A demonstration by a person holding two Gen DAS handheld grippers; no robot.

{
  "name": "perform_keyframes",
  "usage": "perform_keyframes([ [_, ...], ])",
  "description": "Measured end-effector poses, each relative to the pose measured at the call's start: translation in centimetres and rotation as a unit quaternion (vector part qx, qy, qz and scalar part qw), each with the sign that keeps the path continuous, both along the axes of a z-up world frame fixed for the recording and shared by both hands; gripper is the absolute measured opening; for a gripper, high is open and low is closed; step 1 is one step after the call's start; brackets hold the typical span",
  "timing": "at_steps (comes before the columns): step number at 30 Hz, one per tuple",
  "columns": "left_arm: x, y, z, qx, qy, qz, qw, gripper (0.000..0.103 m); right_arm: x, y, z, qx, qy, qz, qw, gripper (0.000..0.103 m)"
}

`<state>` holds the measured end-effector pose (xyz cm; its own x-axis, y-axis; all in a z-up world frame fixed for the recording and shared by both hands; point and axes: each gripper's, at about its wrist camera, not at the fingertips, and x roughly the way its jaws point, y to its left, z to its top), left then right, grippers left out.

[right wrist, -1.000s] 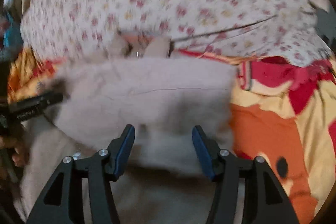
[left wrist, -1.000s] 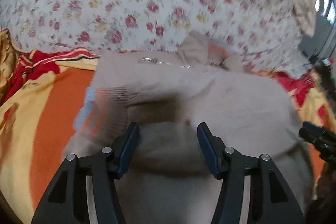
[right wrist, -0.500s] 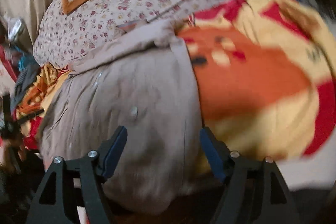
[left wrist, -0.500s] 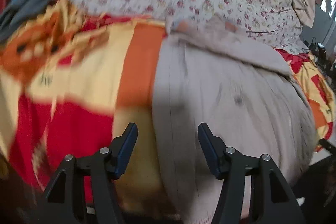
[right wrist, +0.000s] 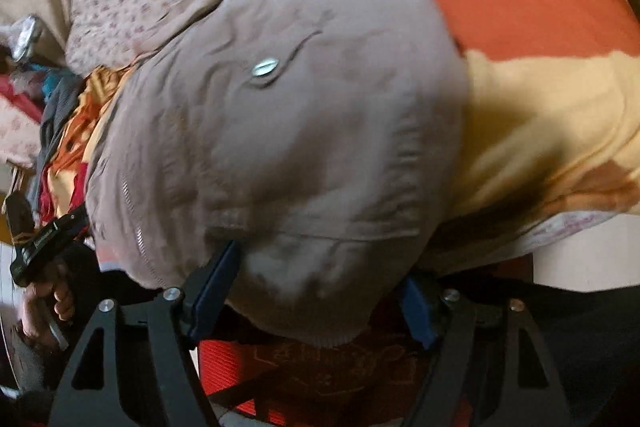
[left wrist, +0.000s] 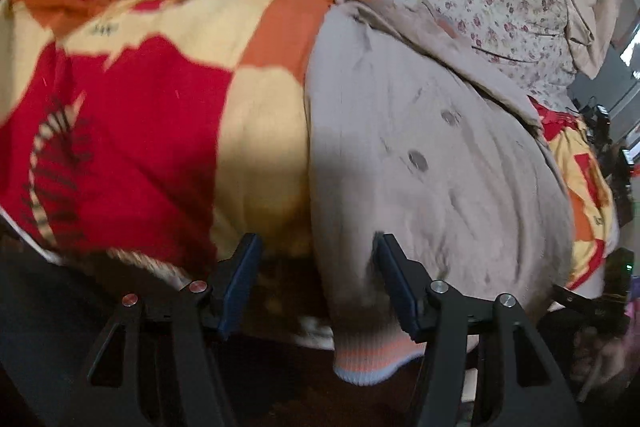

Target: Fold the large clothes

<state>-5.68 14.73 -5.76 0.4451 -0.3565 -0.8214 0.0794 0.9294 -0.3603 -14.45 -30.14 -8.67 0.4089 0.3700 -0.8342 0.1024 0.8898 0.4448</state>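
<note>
A: Left wrist view first. What could go wrong?

B: The big beige-grey zip jacket (left wrist: 432,155) lies on the red, orange and cream patterned blanket (left wrist: 160,99), and its lower end droops off the bed's near edge. The ribbed hem with orange and white stripes (left wrist: 372,363) hangs free, so I judge its weight could drag the garment off and spoil the fold.

A: And the left gripper (left wrist: 316,279)?

B: Jaws wide apart, holding nothing. The jacket's left edge runs down between them, with the hem below the right finger.

A: Right wrist view?

B: Same risk: the jacket (right wrist: 288,115) bulges over the edge. The right gripper (right wrist: 316,291) is spread open, and the hanging cloth sags between the blue pads (right wrist: 216,283), partly covering the right one. I cannot tell if it touches. A closing pinch here might catch only one layer.
</note>
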Motion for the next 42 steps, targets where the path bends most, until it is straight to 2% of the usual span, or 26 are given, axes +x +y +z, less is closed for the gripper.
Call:
perform_keyframes([
  [3,0.0,-0.5,-0.7,-0.015,0.028,-0.016,0.9994,0.048,-0.3,0.6,0.6,-0.004,-0.004,0.018,1.000,0.080],
  [4,-0.1,-0.7,-0.7,-0.012,0.029,-0.021,0.9993,0.045,-0.4,0.7,0.9,-0.010,-0.008,0.022,1.000,0.074],
  [5,-0.2,-0.9,-0.6,-0.010,0.029,-0.026,0.9992,0.037,-0.5,0.7,1.3,-0.017,-0.011,0.025,0.999,0.063],
  [6,-0.3,-1.2,-0.5,-0.013,0.032,-0.034,0.9988,0.033,-0.5,0.8,1.6,-0.021,-0.009,0.031,0.999,0.060],
  [8,-0.5,-1.7,-0.5,-0.009,0.032,-0.046,0.9984,0.017,-0.6,0.8,1.6,-0.025,-0.004,0.033,0.999,0.033],
  [10,-0.7,-2.3,-0.3,0.012,0.025,-0.054,0.9982,0.012,-0.5,0.6,1.6,-0.015,-0.001,0.034,0.999,0.024],
  [14,-1.2,-2.9,0.1,0.031,0.015,-0.063,0.9974,0.011,-0.9,0.6,2.8,-0.005,-0.020,0.031,0.999,0.016],
  [19,-1.7,-2.8,1.4,0.016,-0.015,-0.072,0.9972,0.011,-2.4,-0.5,6.4,0.042,-0.118,0.021,0.992,0.013],
  [23,-2.1,-2.7,3.1,-0.007,-0.056,-0.080,0.9952,0.006,-3.4,-1.9,9.5,0.053,-0.201,0.010,0.978,0.013],
  [26,-1.6,-2.2,4.5,-0.036,-0.089,-0.074,0.9926,0.003,-3.2,-2.6,11.2,0.050,-0.234,0.008,0.971,0.013],
  [35,4.3,-1.7,8.1,-0.058,-0.140,-0.038,0.9878,0.001,2.2,-4.3,14.1,0.004,-0.258,-0.013,0.966,0.013],
  [39,7.5,-2.1,9.2,-0.057,-0.149,-0.014,0.9871,0.001,5.5,-3.7,15.4,-0.045,-0.270,-0.015,0.962,0.013],
  [42,9.8,-2.9,11.2,-0.044,-0.179,-0.006,0.9828,0.001,8.4,-3.3,16.7,-0.083,-0.280,-0.018,0.956,0.012],
])
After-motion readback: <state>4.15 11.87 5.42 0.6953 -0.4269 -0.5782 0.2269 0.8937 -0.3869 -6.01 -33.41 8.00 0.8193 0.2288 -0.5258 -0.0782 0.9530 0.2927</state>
